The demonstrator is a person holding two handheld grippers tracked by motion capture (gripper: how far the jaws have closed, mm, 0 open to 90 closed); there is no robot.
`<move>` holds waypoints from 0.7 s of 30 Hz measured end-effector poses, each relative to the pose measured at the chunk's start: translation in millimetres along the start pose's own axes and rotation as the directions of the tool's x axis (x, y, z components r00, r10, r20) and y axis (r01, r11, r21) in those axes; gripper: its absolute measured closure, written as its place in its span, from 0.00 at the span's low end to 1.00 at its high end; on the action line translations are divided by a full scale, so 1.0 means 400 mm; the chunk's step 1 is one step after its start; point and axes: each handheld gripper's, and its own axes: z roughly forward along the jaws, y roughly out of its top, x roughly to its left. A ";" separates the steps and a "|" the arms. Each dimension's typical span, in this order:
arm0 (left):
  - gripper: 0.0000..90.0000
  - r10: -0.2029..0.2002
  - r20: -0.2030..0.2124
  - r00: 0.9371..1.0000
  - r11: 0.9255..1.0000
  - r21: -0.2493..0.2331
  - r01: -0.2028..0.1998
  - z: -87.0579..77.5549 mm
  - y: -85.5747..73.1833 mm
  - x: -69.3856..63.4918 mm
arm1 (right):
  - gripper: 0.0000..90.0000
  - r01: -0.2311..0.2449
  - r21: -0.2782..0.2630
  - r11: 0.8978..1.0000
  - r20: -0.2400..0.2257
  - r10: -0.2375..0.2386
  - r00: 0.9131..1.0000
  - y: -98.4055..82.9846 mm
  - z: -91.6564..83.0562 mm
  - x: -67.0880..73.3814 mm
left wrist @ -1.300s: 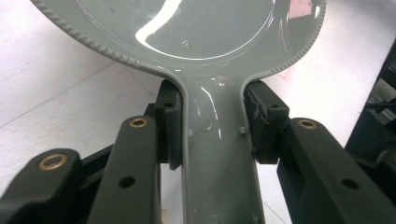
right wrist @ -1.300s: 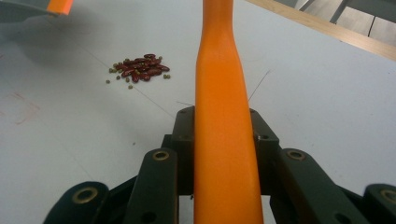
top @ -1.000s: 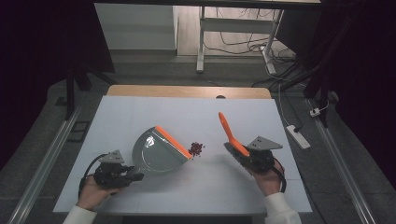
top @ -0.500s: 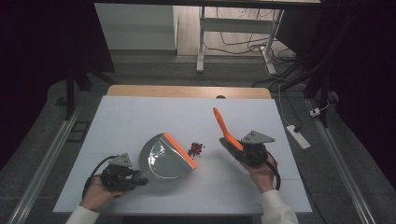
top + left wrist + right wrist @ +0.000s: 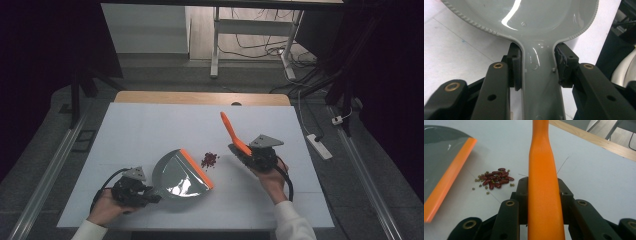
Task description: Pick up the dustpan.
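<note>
Beans (image 5: 209, 159) on table (image 5: 150, 125) — between dustpan (image 5: 180, 175) and brush (image 5: 234, 133).

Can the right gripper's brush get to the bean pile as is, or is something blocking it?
Probably yes. The right gripper is shut on the orange brush; bare table lies between it and the beans, with the dustpan on their far side.

You'll find no writing, label, brand, number or sign that can be read in any of these views. The grey dustpan (image 5: 181, 175), the orange handle (image 5: 543, 187), the white table (image 5: 150, 130) and both grippers carry no legible marks.
</note>
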 end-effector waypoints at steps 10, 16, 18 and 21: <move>0.68 -0.013 0.016 1.000 0.999 0.029 0.013 0.022 0.011 0.001 | 0.79 0.026 0.004 1.000 -0.020 -0.026 0.999 0.041 0.063 0.012; 0.68 -0.030 0.017 0.999 0.999 0.030 0.029 0.029 0.017 0.005 | 0.79 0.038 0.016 0.999 -0.025 -0.038 0.999 0.064 0.101 0.018; 0.68 -0.033 0.017 0.999 0.999 0.031 0.032 0.029 0.017 0.006 | 0.78 0.050 0.021 0.999 -0.028 -0.049 0.998 0.070 0.112 0.022; 0.68 -0.033 0.016 0.999 0.999 0.032 0.033 0.030 0.018 0.007 | 0.79 0.051 0.025 0.998 -0.036 -0.050 0.998 0.077 0.123 0.028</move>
